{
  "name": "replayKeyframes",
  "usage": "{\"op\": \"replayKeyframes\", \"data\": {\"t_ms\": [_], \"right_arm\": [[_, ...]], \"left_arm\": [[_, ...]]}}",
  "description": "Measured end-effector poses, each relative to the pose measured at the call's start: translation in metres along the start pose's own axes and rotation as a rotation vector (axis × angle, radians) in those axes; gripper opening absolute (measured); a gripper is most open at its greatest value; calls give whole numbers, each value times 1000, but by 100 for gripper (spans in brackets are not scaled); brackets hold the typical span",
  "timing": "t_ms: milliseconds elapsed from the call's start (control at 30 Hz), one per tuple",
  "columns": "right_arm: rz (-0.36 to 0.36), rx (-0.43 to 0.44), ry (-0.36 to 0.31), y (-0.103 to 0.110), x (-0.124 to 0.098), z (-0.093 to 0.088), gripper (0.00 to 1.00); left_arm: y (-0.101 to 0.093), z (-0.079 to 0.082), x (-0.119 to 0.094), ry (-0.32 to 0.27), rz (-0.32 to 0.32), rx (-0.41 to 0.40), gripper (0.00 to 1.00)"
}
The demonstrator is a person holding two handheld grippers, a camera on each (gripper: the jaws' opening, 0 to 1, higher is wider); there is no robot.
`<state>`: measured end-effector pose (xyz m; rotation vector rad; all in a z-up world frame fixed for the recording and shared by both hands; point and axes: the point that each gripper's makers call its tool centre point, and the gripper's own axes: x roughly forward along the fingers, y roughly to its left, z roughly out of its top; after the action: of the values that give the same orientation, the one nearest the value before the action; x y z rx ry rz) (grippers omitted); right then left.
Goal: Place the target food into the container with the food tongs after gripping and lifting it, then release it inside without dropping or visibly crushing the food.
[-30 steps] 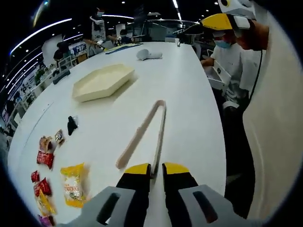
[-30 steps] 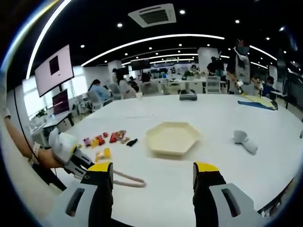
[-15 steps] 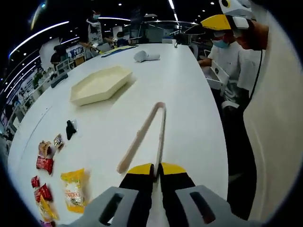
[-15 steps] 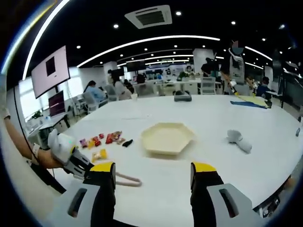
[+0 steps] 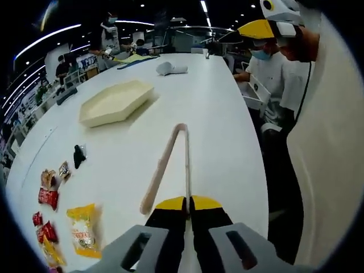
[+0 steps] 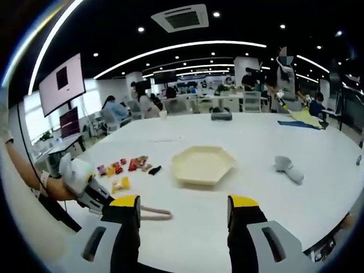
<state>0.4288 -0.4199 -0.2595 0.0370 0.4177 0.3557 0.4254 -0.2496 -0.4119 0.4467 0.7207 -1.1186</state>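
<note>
Beige food tongs point(image 5: 170, 159) lie on the white table point(image 5: 222, 114), hinge end away from me. My left gripper point(image 5: 188, 203) is shut on one arm of the tongs point(image 6: 153, 214) at its near end. A cream hexagonal tray point(image 5: 114, 102) sits further back on the left, also seen in the right gripper view point(image 6: 202, 164). Several snack packets lie at the left, among them a yellow one point(image 5: 81, 230), red ones point(image 5: 48, 197) and a small black one point(image 5: 78, 154). My right gripper point(image 6: 183, 206) stands open above the table with nothing between its jaws. The left gripper point(image 6: 91, 190) shows there at the left.
A grey-white object point(image 5: 169, 68) lies at the far end of the table point(image 6: 287, 168). A person in white point(image 5: 273, 74) sits at the table's right edge. Other people, desks and chairs fill the room behind.
My left gripper's jaws have closed from a small gap onto the tong arm. The tongs' two arms now lie closer together. The right gripper has barely moved.
</note>
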Motion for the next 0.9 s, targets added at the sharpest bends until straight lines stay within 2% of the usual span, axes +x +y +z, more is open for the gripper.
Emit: {"op": "replayKeyframes", "data": {"t_ms": [267, 500, 633, 900], "right_arm": [[12, 55, -31, 0, -2, 7, 61], [11, 59, -35, -1, -1, 9, 60], [3, 61, -56, -6, -2, 15, 60], [35, 50, -93, -8, 3, 33, 60]], "left_arm": [[-7, 8, -9, 7, -30, 18, 0], [-5, 16, -14, -30, -2, -28, 0], [-10, 23, -19, -41, -15, -30, 0], [-20, 37, -49, -83, -45, -16, 0]]}}
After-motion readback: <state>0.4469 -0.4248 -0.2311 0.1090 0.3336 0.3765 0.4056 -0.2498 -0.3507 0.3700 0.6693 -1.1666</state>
